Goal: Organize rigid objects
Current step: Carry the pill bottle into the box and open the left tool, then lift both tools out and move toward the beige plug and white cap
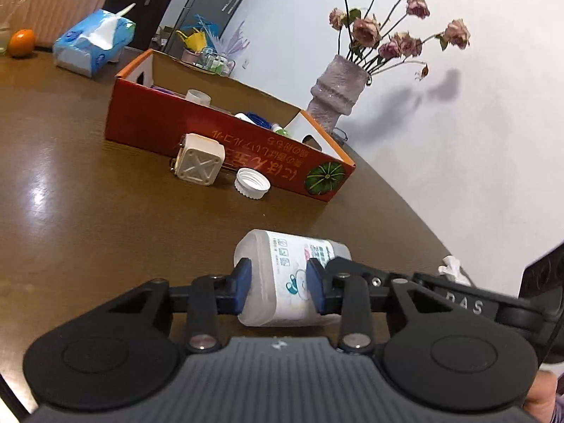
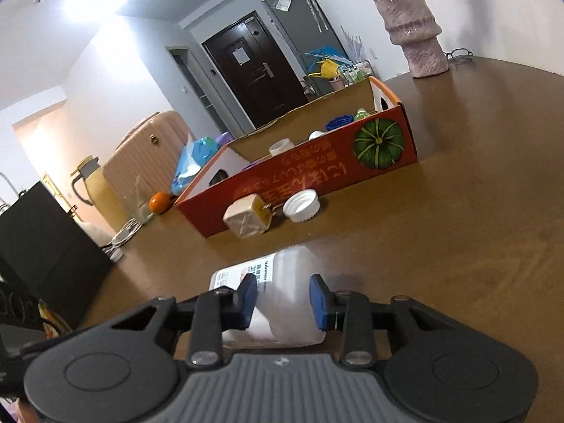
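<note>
Left claw: its two blue pads press on opposite sides of a translucent white plastic bottle with a printed label, gripping it near its base end. Right claw: its blue pads bracket the same bottle at its plain end; the left pad touches the bottle, while contact at the right pad cannot be told, so whether this claw grips or only straddles the bottle is unclear. The bottle lies on its side, low over the brown wooden surface; whether it rests on the surface or is lifted clear cannot be told.

In the left wrist view, at 12 o'clock from the bottle, stands a long red cardboard box with a green pumpkin printed on its side, open at the top and holding several small items. Just beside the box's near wall lie a cream square plastic plug adapter and a white ribbed screw cap, the cap at 3 o'clock from the adapter. A pinkish textured ceramic vase of dried roses stands at 1 o'clock, behind the box. At 10 o'clock, well apart, sit a blue soft tissue pack and an orange fruit.
</note>
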